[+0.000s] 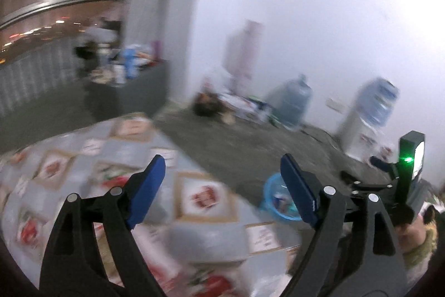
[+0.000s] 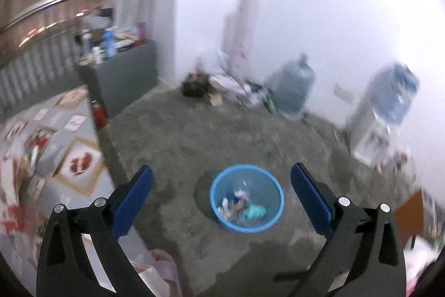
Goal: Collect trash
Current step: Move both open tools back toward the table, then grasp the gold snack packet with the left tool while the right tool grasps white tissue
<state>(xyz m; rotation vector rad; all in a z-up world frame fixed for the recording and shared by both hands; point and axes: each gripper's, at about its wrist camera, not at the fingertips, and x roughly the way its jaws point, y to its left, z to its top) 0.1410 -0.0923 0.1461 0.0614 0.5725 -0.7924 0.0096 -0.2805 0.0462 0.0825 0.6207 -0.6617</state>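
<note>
Trash (image 2: 242, 206), blurred, seems to lie in the blue bin (image 2: 217, 185); both grippers' fingers spread, empty.

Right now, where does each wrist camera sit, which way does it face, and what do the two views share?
Left wrist: on the left gripper, jaws open and empty, looking down over the patterned table cover toward the wall; the right gripper and a hand show at right.
Right wrist: on the right gripper, jaws open and empty, looking down at the blue bin on the grey floor.
Shared: bin, both water jugs, white wall.
</note>
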